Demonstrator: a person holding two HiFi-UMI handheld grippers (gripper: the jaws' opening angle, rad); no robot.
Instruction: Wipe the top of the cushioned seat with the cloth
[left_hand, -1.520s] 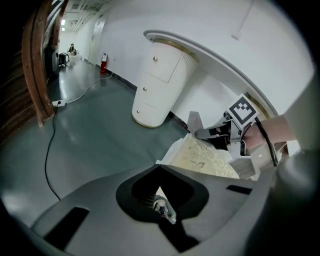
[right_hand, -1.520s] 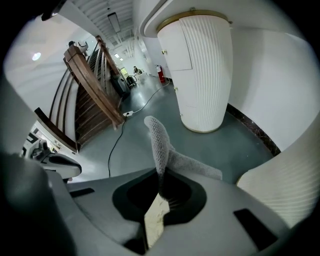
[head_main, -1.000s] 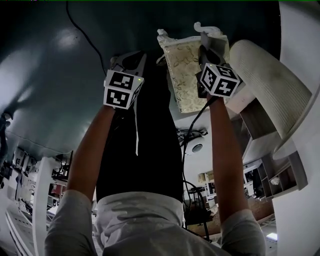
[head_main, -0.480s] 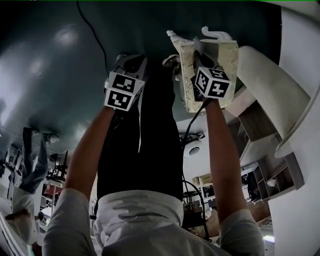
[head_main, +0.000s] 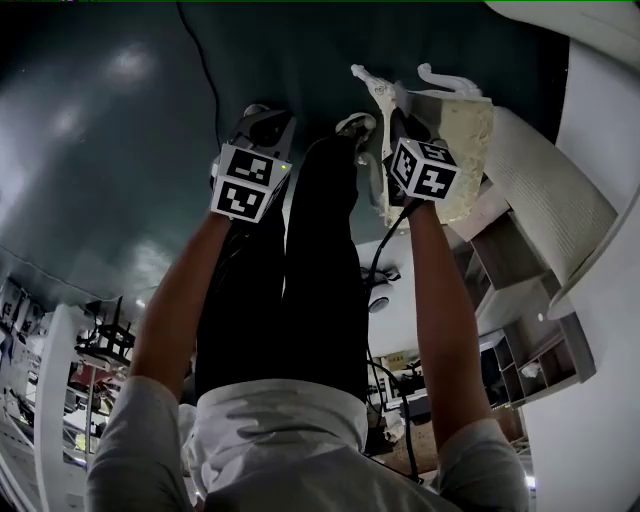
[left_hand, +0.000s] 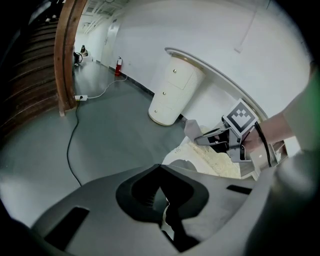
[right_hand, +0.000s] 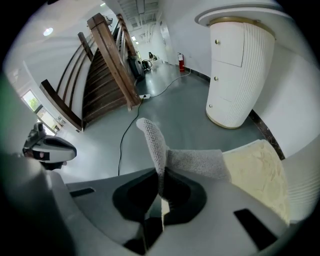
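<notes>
Right gripper (right_hand: 161, 176) has its jaws clamped tight on a fold of the grey nubbly knit cloth (right_hand: 194, 162). One end pokes up past the tips and the rest flops toward the cream, leaf-patterned cushioned seat (right_hand: 260, 172), which sits just right of the jaws. I honestly can't tell if the cloth is pressing on the seat or just hanging at its near edge. Left gripper (left_hand: 159, 172) is left of the seat, jaws closed with nothing in them. Beyond the seat there's grey floor (right_hand: 190, 115), and past that a white ribbed cabinet (right_hand: 235, 75). My worry: only a thin fold is pinched, so a hard drag could pull it free or bunch it up, and the wipe would miss most of the top.
</notes>
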